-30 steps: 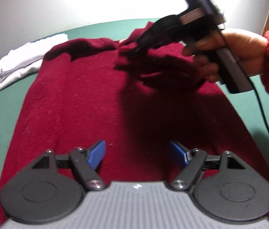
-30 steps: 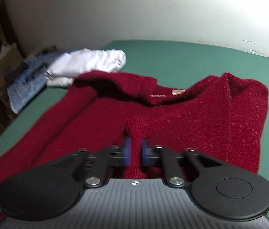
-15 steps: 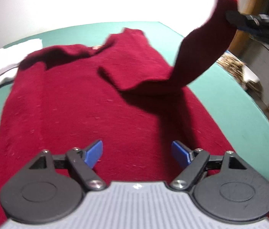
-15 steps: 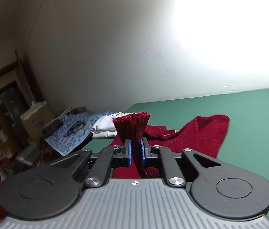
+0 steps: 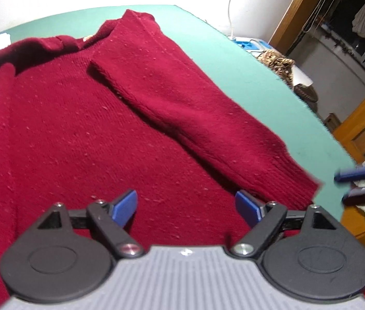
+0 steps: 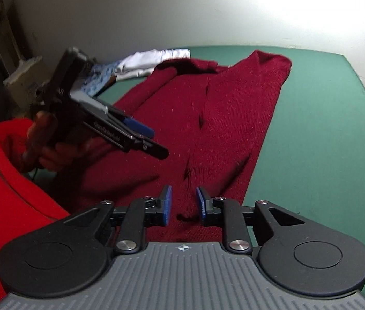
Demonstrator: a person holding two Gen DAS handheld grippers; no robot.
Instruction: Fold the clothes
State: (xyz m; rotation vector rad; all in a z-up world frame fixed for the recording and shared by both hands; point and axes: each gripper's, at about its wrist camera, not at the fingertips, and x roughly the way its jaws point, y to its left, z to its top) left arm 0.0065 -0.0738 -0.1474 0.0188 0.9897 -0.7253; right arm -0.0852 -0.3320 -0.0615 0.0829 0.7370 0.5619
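We work over a green felt-like table (image 6: 311, 118) set against a pale wall, with wooden door frames and clutter beyond its right edge and a white cloth (image 6: 154, 59) at the far left corner. The dark red knitted sweater (image 5: 79, 118) lies spread on the table, one sleeve (image 5: 195, 108) laid along its right side toward the near edge. Our left gripper (image 5: 186, 206) hangs spread wide and empty above the hem, while our right gripper (image 6: 183, 205) stands parted over the ribbed cuff, gripping nothing; writing on the tool is too blurred to read.

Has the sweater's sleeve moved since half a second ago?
Yes. The sleeve dropped from mid-air onto the sweater body, along its edge beside the green table.
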